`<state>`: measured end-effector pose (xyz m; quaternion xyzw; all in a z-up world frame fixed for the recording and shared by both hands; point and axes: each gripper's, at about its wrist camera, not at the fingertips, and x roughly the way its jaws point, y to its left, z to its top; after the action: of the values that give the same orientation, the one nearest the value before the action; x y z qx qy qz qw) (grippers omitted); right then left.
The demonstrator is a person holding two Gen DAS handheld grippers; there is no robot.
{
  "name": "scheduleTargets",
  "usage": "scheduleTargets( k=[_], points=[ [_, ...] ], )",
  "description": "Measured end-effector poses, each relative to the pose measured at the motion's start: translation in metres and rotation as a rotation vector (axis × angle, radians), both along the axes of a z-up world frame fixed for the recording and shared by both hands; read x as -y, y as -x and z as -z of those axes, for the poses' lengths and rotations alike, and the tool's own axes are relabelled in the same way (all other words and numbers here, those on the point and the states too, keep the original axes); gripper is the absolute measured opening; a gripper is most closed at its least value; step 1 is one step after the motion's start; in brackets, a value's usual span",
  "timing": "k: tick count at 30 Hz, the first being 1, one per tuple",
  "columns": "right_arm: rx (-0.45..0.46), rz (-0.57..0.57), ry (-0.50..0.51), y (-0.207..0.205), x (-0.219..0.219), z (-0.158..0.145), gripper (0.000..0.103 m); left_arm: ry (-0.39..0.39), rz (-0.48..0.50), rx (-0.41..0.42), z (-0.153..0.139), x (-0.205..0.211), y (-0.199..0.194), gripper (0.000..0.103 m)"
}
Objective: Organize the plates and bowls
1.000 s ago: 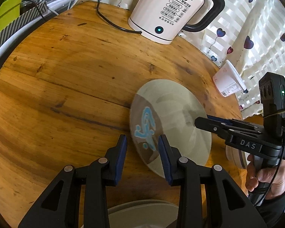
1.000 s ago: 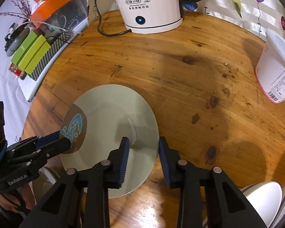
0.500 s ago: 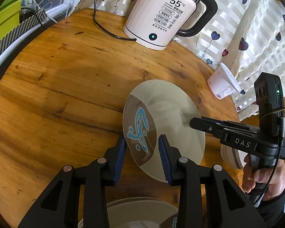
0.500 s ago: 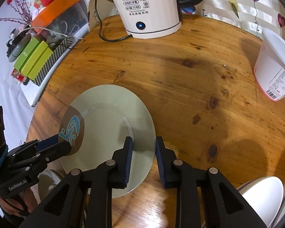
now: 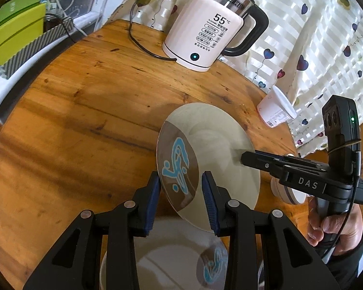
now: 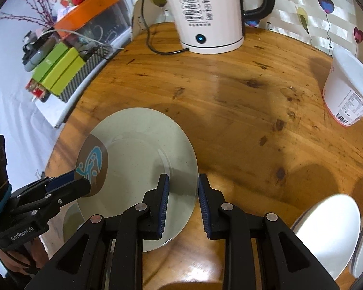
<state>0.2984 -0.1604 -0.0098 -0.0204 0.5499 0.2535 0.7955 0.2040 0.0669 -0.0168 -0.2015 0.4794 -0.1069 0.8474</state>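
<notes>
Left wrist view: both down-tilted tools, left tool (image 5: 180, 191) and right tool (image 6: 181, 192), clench the plate's (image 5: 220, 145) opposite rims.

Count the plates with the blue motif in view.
2. One plate is held by its rim between both hand-held grippers above the table; a second plate lies below it. More may be hidden behind the grippers.

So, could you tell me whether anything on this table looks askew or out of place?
Only the pale green round plate with the brown-and-blue motif: it tilts above the wooden table, gripped at opposite rims by left gripper and right gripper.
</notes>
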Motion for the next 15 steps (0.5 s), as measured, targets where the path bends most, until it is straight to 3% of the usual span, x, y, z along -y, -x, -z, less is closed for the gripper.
scheduleTargets(
  k=[15],
  points=[
    [0.001,-0.066,-0.014,0.071,-0.025,-0.006,0.023,-0.023,-0.064,0.010,-0.010,-0.021,0.071,0.035]
  ],
)
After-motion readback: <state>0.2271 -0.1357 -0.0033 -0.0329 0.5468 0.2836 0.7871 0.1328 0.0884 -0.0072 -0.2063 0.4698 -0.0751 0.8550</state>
